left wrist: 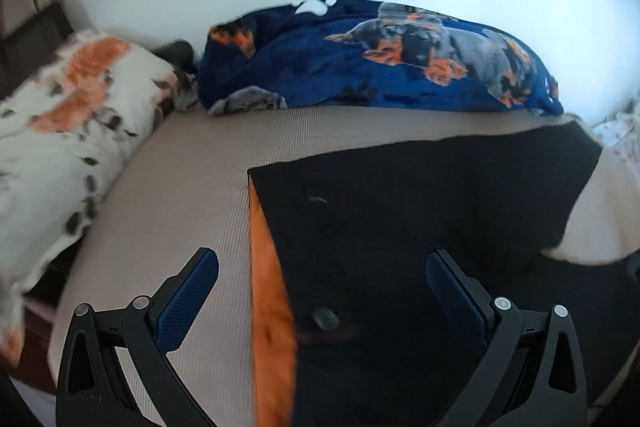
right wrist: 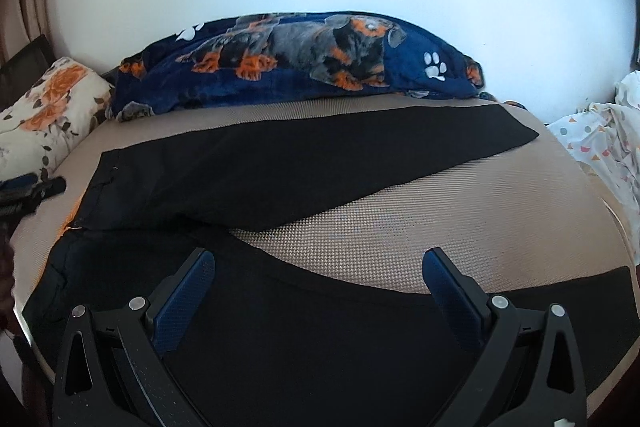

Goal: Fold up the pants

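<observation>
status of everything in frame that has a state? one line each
Pants: spread flat on the bed, legs splayed apart, not yet folded; orange lining shows at the waist edge.
Left gripper: open, over the waist end, holding nothing.
Right gripper: open, over the near leg, holding nothing.
Blanket: bunched along the wall.
Pillow: lying at the bed's edge.

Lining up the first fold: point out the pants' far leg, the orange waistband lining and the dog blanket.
far leg (right wrist: 360, 155), right wrist view, mid-leg
orange waistband lining (left wrist: 270, 307), left wrist view, middle of strip
dog blanket (right wrist: 304, 63), right wrist view, printed dog
</observation>
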### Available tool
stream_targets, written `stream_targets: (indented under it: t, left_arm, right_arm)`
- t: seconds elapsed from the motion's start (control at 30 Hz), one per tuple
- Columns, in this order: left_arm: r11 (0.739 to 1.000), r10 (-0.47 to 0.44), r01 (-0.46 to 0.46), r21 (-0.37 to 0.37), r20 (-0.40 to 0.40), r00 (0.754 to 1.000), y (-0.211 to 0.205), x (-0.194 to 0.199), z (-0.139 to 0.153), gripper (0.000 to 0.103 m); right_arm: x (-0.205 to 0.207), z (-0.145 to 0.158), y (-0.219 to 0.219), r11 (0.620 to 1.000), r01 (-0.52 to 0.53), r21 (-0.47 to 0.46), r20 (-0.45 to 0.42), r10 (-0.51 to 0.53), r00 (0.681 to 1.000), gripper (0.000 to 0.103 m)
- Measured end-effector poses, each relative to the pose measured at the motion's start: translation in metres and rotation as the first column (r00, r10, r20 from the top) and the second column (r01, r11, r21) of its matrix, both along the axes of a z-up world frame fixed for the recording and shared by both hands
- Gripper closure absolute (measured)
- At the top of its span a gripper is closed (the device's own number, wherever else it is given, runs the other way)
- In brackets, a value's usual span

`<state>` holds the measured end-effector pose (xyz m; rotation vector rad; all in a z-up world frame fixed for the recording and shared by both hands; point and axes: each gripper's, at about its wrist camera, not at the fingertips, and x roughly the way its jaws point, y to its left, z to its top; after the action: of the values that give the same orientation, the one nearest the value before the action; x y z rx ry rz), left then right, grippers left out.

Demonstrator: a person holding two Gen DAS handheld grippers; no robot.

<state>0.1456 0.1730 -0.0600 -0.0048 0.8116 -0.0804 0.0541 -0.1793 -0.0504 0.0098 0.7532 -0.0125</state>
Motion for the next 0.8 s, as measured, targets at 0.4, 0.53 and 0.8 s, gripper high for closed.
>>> stream_targets:
  t: [0.4, 0.53, 0.8]
  left_arm:
    - [0.973, -0.078, 0.024, -0.231, -0.227, 0.971, 0.086, 0.118, -0.062, 0.043]
    - [0.957, -0.148, 0.076, -0.281, -0.243, 0.959, 0.09, 0.136, -0.062, 0.043]
    - [0.965, -0.219, 0.178, -0.192, -0.219, 0.951, 0.075, 0.153, -0.06, 0.067]
  right_arm:
    - [0.026, -0.029, 0.007, 0.999, 0.003, -0.032, -0.091, -0.006, 0.996, 0.0]
    - [0.03, -0.035, 0.01, 0.999, -0.001, -0.041, -0.106, -0.003, 0.994, 0.0]
    - [0.037, -0.038, 0.021, 0.999, -0.017, -0.043, -0.13, 0.011, 0.991, 0.0]
